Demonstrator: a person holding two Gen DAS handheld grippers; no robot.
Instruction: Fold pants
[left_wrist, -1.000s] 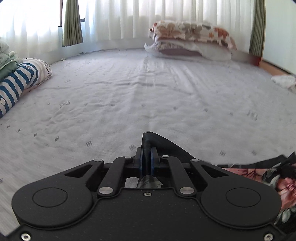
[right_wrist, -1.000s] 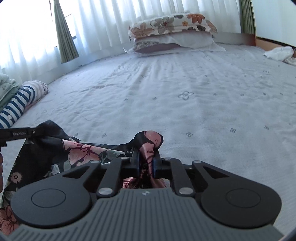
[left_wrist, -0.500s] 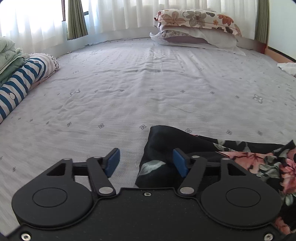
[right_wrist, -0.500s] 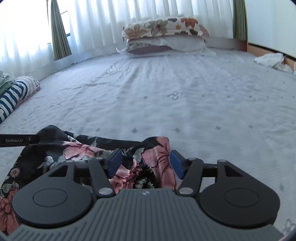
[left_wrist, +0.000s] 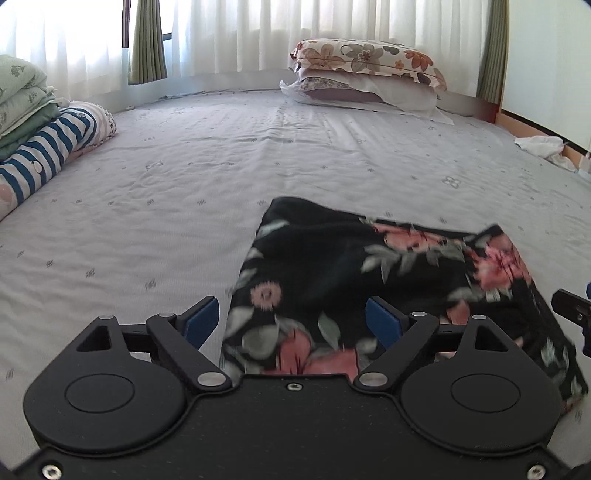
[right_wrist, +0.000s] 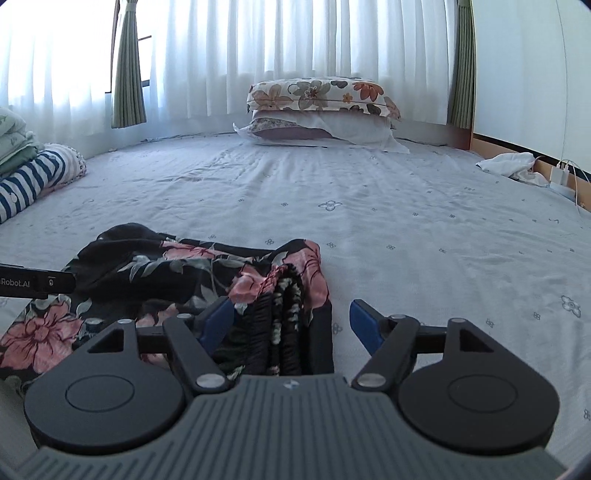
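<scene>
we see a pale grey bed sheet (left_wrist: 184, 192) running to white curtains (right_wrist: 295, 55), with stacked pillows (right_wrist: 321, 110) at the far end and striped bedding (left_wrist: 48, 151) on the left. the floral pants (left_wrist: 351, 280) lie folded on the near sheet, long axis crosswise, gathered waistband toward the right. our left gripper (left_wrist: 293, 321) and right gripper (right_wrist: 290, 323) both stand spread wide over the cloth, holding nothing; a second ago each was pinching it
</scene>
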